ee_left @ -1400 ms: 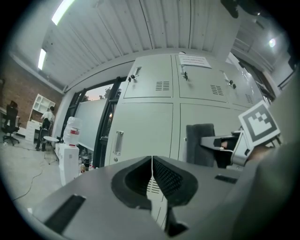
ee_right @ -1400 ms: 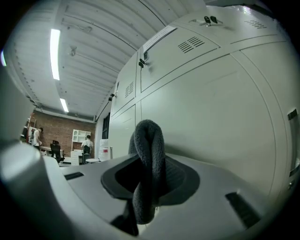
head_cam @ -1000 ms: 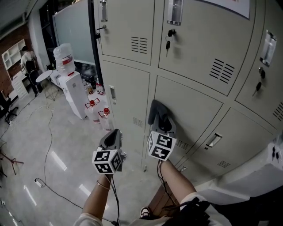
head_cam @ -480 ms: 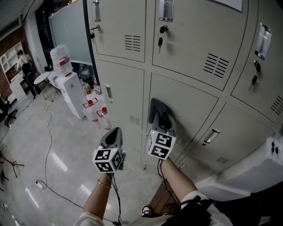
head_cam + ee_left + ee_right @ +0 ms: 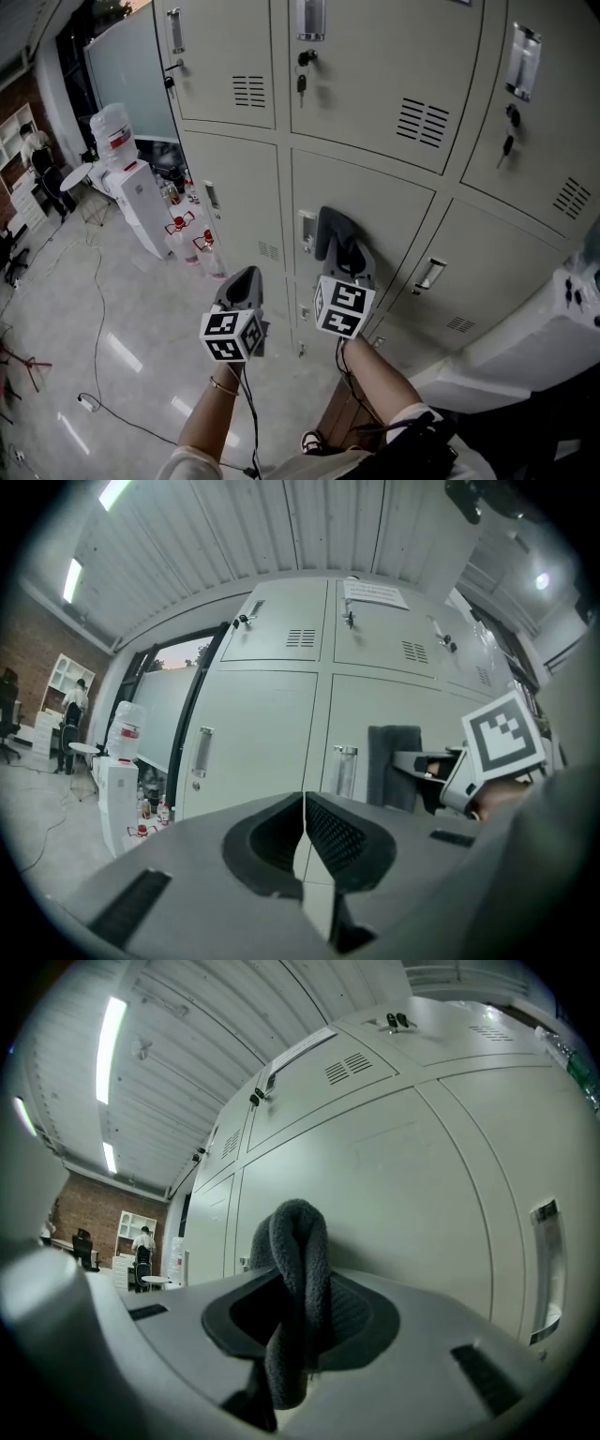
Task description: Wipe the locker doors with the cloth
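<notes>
A wall of pale grey locker doors (image 5: 375,103) fills the head view. My right gripper (image 5: 343,261) is shut on a dark grey cloth (image 5: 336,236), whose folded end lies against the middle lower locker door (image 5: 370,202), just right of its handle (image 5: 307,231). In the right gripper view the cloth (image 5: 295,1288) stands folded between the jaws with the door (image 5: 394,1204) close behind. My left gripper (image 5: 246,285) hangs a little left and back from the doors, jaws together with nothing in them (image 5: 303,829). The left gripper view shows the cloth (image 5: 392,766) and the right gripper (image 5: 441,766) to its right.
A water dispenser (image 5: 127,178) with bottles (image 5: 192,239) on the floor stands left of the lockers. Keys hang in upper door locks (image 5: 301,84). A cable (image 5: 98,309) trails over the glossy floor. A white object (image 5: 525,347) sits at the right. A person (image 5: 37,159) stands far left.
The view has shifted so the lockers sit lower and further left in frame. The cloth stays pressed on the middle lower door. The left gripper holds its place.
</notes>
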Demonstrator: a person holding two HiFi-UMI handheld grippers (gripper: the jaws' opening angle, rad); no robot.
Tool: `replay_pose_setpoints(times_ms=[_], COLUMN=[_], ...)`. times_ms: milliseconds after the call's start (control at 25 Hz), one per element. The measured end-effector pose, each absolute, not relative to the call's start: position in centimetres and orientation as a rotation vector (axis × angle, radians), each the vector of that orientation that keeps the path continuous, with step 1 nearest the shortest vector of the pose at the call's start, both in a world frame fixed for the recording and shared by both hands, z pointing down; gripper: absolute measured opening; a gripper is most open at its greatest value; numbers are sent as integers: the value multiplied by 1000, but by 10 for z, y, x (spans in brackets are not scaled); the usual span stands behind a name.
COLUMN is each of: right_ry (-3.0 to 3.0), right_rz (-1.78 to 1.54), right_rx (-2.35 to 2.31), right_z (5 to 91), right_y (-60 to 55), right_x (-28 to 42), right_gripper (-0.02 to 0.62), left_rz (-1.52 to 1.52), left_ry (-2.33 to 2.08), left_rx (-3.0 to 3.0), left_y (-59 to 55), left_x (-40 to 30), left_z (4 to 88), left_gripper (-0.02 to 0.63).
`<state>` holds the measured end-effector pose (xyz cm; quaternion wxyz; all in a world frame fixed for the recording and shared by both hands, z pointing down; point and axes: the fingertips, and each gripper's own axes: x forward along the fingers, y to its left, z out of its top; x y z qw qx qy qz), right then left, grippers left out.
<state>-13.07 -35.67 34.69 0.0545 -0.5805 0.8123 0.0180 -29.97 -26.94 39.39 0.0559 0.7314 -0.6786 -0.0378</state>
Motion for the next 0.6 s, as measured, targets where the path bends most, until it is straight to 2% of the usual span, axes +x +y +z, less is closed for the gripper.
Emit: replay_pose_setpoints(times_ms=[600], right_ry=[2385], right_rz=[65], right_rx=[-1907], right_z=[343], right_y=[-335], right_x=[-43], right_gripper=[86], left_rz=[-114], left_ry=[-1937], left_rx=[2346], left_y=[-272], left_x=[-219], left_z=[382], left_gripper=[11])
